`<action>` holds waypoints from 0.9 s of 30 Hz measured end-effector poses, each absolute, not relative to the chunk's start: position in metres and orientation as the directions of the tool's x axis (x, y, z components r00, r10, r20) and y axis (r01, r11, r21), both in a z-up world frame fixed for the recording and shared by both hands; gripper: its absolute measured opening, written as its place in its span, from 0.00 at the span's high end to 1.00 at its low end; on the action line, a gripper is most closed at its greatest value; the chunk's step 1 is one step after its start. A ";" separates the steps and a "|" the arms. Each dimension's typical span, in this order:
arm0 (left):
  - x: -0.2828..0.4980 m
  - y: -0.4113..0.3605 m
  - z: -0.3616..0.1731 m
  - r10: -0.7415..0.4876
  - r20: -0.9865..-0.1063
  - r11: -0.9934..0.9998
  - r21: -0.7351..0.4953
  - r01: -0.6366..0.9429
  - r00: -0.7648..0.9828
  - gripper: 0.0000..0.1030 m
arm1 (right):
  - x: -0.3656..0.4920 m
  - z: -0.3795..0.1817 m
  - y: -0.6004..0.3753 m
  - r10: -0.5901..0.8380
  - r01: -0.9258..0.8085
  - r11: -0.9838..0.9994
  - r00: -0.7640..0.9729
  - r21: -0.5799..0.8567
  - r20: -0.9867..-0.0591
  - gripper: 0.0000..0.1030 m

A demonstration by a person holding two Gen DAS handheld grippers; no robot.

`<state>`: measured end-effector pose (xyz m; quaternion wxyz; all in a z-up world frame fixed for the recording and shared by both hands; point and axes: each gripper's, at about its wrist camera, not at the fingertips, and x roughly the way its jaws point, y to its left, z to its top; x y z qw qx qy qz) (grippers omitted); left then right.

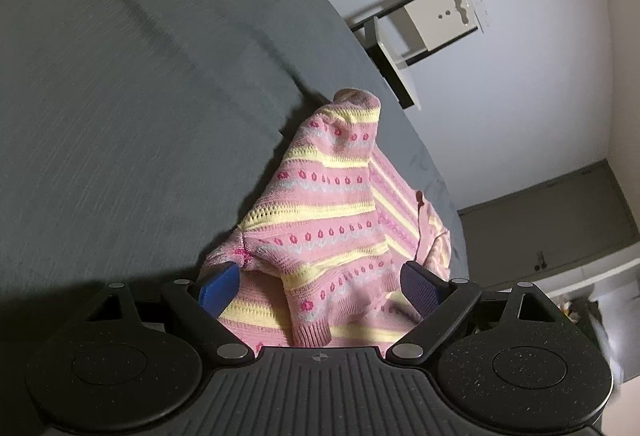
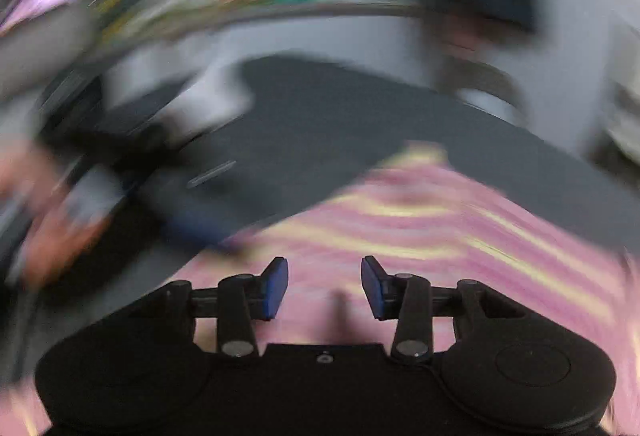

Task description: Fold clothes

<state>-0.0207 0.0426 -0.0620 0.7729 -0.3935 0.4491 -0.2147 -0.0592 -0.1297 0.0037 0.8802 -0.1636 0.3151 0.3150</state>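
Left gripper (image 1: 322, 282): jaws spread wide, the two blue pads standing well apart. A pink and yellow knitted sweater (image 1: 336, 203) lies bunched between them and runs forward from the gripper. One pad (image 1: 219, 286) sits at the edge of a ribbed cuff or hem; the other pad (image 1: 420, 286) sits against the far fold. Neither pad presses the knit together; whether they touch it cannot be settled from this angle.

Location of the garment: crumpled in a heap on the grey cloth-covered surface (image 1: 140, 95), close to that surface's curved edge, with a red thread or tie hanging from one fold.

Right gripper (image 2: 324, 286): jaws parted to a moderate gap, narrower than the left. Nothing is clamped between the blue pads. The same striped knit spreads below and beyond them.

Limits of observation: the right wrist view is heavily smeared. The sweater's pattern reads only as pink and yellow bands there. A blurred black shape with a blue streak at the left of that view may be the other tool, and a pinkish blur beside it may be a hand; neither can be confirmed. Objects along the top are coloured smudges only. In the left wrist view a white box on a black stand (image 1: 438, 17) stands against the wall.
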 end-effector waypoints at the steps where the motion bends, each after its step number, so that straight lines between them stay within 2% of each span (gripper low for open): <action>1: -0.021 0.043 -0.063 -0.686 -0.522 0.592 -0.806 -0.029 0.506 0.14 | -0.068 -0.002 -0.113 0.442 -0.695 0.703 0.593 -0.151 -0.673 0.62; 3: -0.021 0.044 -0.064 -0.688 -0.517 0.580 -0.813 -0.041 0.510 0.14 | -0.078 -0.012 -0.088 0.410 -0.720 0.655 0.594 -0.229 -0.692 0.64; 7: -0.021 0.043 -0.066 -0.689 -0.513 0.572 -0.819 -0.050 0.512 0.14 | -0.082 -0.030 -0.060 0.285 -0.664 0.652 0.663 -0.367 -0.692 0.65; 8: -0.020 0.043 -0.067 -0.689 -0.513 0.571 -0.819 -0.052 0.512 0.14 | -0.081 -0.034 -0.058 0.261 -0.653 0.656 0.667 -0.379 -0.697 0.68; 9: -0.020 0.043 -0.067 -0.688 -0.513 0.571 -0.819 -0.054 0.514 0.14 | -0.079 -0.036 -0.058 0.252 -0.648 0.660 0.668 -0.380 -0.700 0.76; 10: -0.020 0.043 -0.067 -0.686 -0.513 0.570 -0.819 -0.057 0.515 0.14 | -0.078 -0.037 -0.060 0.250 -0.647 0.664 0.664 -0.375 -0.705 0.92; 11: -0.020 0.043 -0.068 -0.684 -0.514 0.570 -0.819 -0.060 0.518 0.14 | -0.076 -0.037 -0.061 0.247 -0.647 0.667 0.660 -0.369 -0.710 0.95; 20: -0.020 0.047 -0.063 -0.647 -0.532 0.592 -0.802 -0.080 0.546 0.14 | -0.062 -0.020 -0.086 0.370 -0.738 0.664 0.465 -0.121 -0.804 0.95; 21: -0.019 0.047 -0.061 -0.641 -0.538 0.603 -0.795 -0.075 0.548 0.14 | -0.059 -0.021 -0.088 0.374 -0.741 0.664 0.448 -0.103 -0.812 0.92; 23: -0.021 0.047 -0.052 -0.605 -0.555 0.642 -0.764 -0.062 0.570 0.14 | -0.053 -0.020 -0.094 0.393 -0.739 0.671 0.424 -0.060 -0.816 0.80; 24: -0.022 0.048 -0.045 -0.595 -0.548 0.655 -0.755 -0.040 0.588 0.14 | -0.049 -0.014 -0.101 0.426 -0.724 0.689 0.432 -0.024 -0.795 0.68; 25: -0.024 0.050 -0.039 -0.598 -0.519 0.650 -0.760 -0.009 0.610 0.14 | -0.043 -0.007 -0.110 0.455 -0.697 0.717 0.453 0.013 -0.767 0.56; 27: -0.028 0.052 -0.026 -0.611 -0.436 0.627 -0.776 0.068 0.661 0.14 | -0.025 0.009 -0.136 0.484 -0.595 0.798 0.536 0.097 -0.692 0.50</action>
